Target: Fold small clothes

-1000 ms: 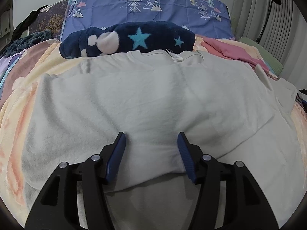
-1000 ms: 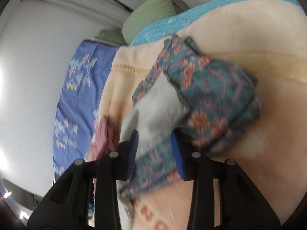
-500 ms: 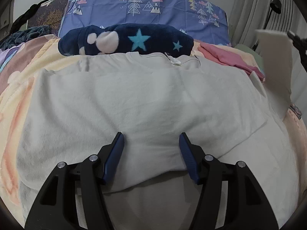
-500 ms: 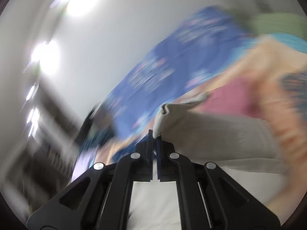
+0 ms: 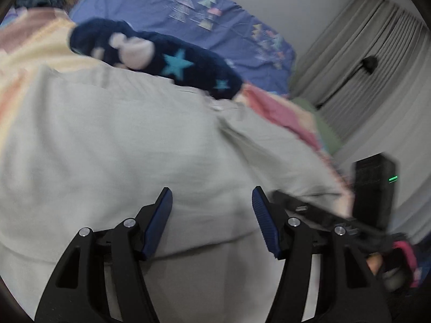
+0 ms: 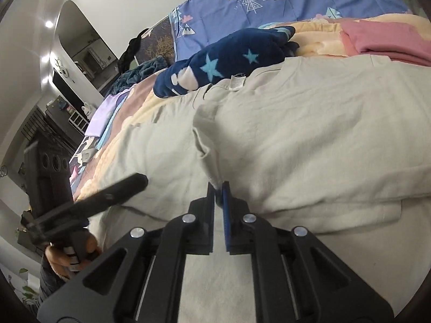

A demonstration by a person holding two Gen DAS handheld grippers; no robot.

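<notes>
Right wrist view: 1 pale grey shirt (image 6: pixel 296 123) is spread on the bed, collar toward the navy star-patterned blanket (image 6: pixel 229 62) — 1 pink garment (image 6: pixel 385 43) lies beyond. A folded-over edge is pinched by the right gripper (image 6: pixel 218 188). The left gripper (image 5: pixel 211 204) is held over the shirt, fingers apart — nothing gripped.

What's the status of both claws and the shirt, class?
Left claw open, hovering over the pale grey T-shirt. Right claw shut on the folded-over shirt edge. Navy star blanket lies by the collar, not blocking.
</notes>
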